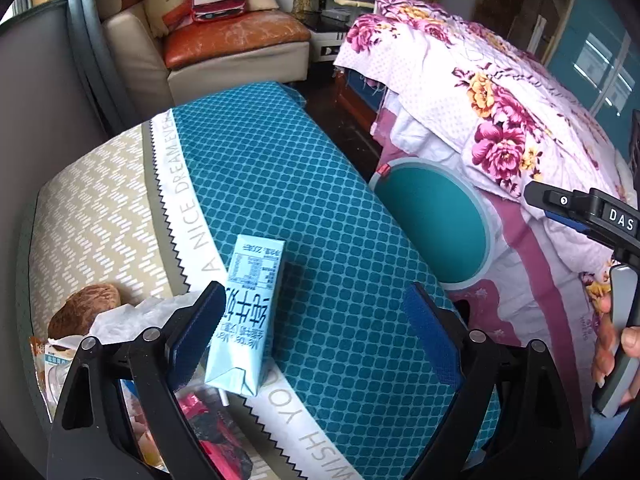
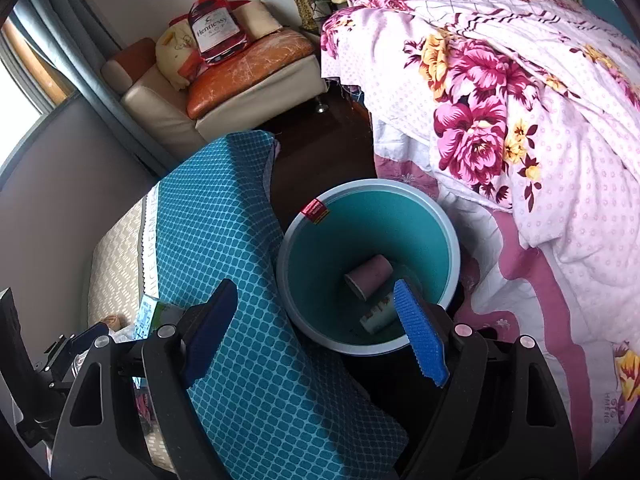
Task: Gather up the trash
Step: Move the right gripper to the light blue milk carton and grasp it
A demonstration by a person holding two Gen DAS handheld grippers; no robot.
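A bedroom is serving as the workspace: a low table under a teal lattice-print cloth (image 1: 288, 184) is standing between a grey wall and a bed heaped with a floral quilt (image 1: 492, 120), with a cream armchair (image 1: 224, 56) sitting at the far end.

The left gripper (image 1: 316, 332) is hanging over the cloth with its jaws spread wide and nothing between them. A pale blue drink carton (image 1: 250, 316) is lying on its side just inside the left finger, seemingly touching or nearly touching that pad. Beyond the carton, crumpled white paper (image 1: 136, 316), a brown rounded object (image 1: 86, 308) and red wrappers (image 1: 216, 432) are cluttering the table's near corner.

The right gripper (image 2: 316, 336) is likewise gaping and holding nothing, hovering above the teal bin (image 2: 444, 236) on the floor between table and bed. Two paper cups (image 2: 370, 276) are already lying in its bottom.

Collection appears to be partway along, with the carton looking like the next piece. Taking it probably calls for shifting the left gripper sideways so the carton sits centred, then closing across its narrow faces gently enough not to crush it before carrying it rightward over the bin's rim.
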